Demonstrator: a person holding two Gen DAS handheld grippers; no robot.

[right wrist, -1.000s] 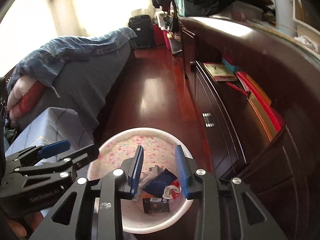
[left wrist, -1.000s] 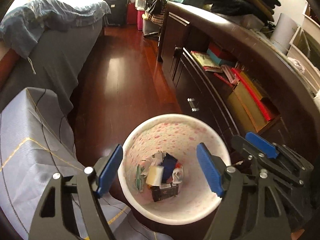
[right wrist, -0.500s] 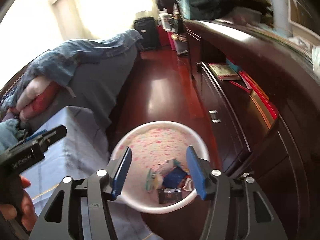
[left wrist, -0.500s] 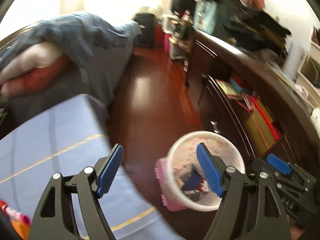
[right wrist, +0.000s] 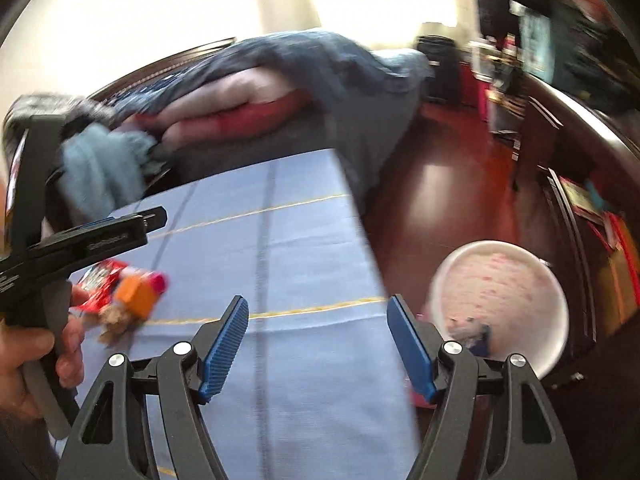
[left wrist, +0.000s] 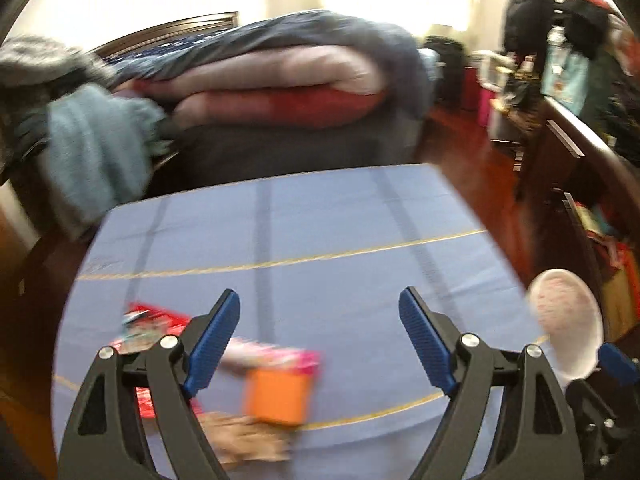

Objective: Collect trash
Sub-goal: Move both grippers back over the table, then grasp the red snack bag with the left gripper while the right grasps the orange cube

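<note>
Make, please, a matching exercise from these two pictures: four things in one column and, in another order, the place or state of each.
Things:
1. orange box
2. white bin
3. left gripper
4. red wrapper

Places or states:
A. on the floor, right of the table
B. open, empty, above the blue tablecloth
C. on the cloth, partly behind the orange box
D. on the cloth, among the pile of trash

Pairs: 1-D, 2-A, 3-B, 4-C

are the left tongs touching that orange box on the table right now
Apart. In the right wrist view, the left tongs hang above the blue tablecloth, with cloth visible between their tips and the orange box below.
</note>
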